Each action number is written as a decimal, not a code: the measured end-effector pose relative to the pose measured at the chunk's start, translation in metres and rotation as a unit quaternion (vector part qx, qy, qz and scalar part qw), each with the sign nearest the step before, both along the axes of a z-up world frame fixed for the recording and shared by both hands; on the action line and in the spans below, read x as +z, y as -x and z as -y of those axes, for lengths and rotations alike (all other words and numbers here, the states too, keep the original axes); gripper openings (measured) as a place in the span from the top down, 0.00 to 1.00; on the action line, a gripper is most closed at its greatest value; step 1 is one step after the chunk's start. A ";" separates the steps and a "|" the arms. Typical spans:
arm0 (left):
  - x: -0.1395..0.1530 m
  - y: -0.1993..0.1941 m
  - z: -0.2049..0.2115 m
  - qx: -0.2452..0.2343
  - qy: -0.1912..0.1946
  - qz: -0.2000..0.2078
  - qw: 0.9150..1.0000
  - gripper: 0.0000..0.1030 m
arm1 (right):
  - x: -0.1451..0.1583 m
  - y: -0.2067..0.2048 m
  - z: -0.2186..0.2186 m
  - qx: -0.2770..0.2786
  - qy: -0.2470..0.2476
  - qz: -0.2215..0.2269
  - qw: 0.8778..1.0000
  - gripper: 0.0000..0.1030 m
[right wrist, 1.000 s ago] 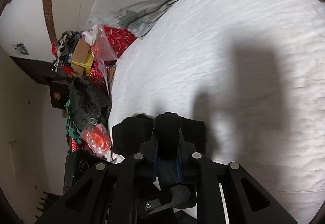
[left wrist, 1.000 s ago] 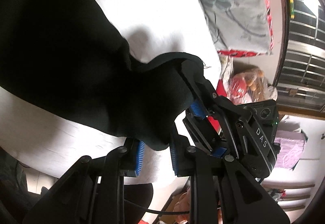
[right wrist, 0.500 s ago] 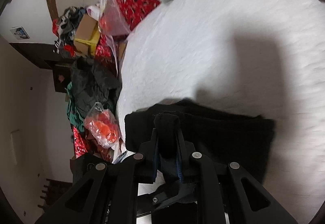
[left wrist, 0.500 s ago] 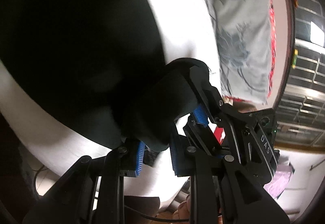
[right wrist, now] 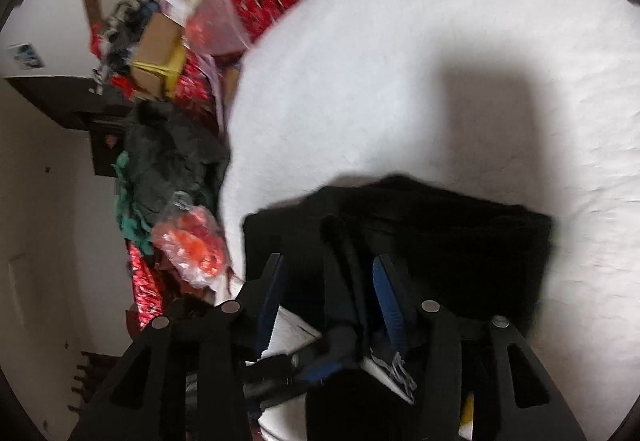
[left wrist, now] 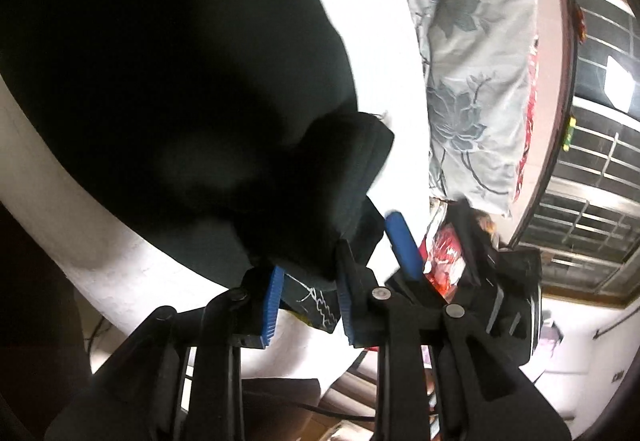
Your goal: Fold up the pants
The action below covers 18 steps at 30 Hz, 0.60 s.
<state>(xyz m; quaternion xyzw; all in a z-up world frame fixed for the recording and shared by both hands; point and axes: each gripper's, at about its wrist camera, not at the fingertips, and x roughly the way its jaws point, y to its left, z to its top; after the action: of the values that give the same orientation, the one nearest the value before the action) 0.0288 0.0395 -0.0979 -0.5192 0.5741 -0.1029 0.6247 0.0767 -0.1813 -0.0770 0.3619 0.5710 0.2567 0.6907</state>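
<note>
The black pants lie folded on the white bed sheet. One bunched corner of them sits between the blue pads of my left gripper, which still touch the cloth while the jaws begin opening. In the right wrist view the pants form a dark block on the sheet. A raised fold stands between the pads of my right gripper, whose jaws are opening wide and touch nothing. One right fingertip shows just right of the left gripper.
A grey flowered pillow lies at the head of the bed, with barred windows beyond. Beside the bed's edge are piled boxes and clothes and an orange plastic bag. White sheet stretches beyond the pants.
Both grippers carried the pants' edge sideways across the bed. The right jaws, shut on the fold before, have sprung apart. The left pads have spread slightly.
</note>
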 end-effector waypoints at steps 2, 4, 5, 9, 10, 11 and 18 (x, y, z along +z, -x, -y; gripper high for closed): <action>0.004 0.001 -0.003 -0.004 -0.004 0.006 1.000 0.76 | 0.011 0.010 0.018 -0.020 -0.021 0.012 1.000 0.42; 0.007 0.000 -0.007 -0.001 -0.010 0.009 1.000 0.72 | 0.013 0.023 0.032 -0.034 -0.028 0.017 0.999 0.42; 0.008 -0.005 -0.004 0.001 -0.013 0.009 1.000 0.71 | 0.012 0.026 0.035 -0.035 -0.030 0.015 0.999 0.42; 0.009 0.000 -0.016 0.009 -0.010 0.010 1.000 0.70 | -0.011 0.044 0.039 -0.044 -0.066 -0.013 0.997 0.42; 0.012 0.002 -0.020 0.010 -0.013 0.013 1.000 0.70 | -0.018 0.048 0.039 -0.049 -0.062 -0.018 0.997 0.42; 0.014 0.003 -0.022 0.010 -0.017 0.016 1.000 0.70 | -0.024 0.050 0.040 -0.054 -0.058 -0.019 0.997 0.42; 0.040 0.006 -0.013 -0.020 -0.059 0.072 0.995 0.64 | -0.037 0.059 0.053 -0.071 -0.064 -0.018 0.995 0.44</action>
<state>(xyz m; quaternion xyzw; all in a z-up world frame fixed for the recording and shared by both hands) 0.0228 0.0525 -0.0576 -0.4615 0.5425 -0.1187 0.6918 0.0174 -0.2345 -0.1137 0.4494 0.5388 0.2362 0.6723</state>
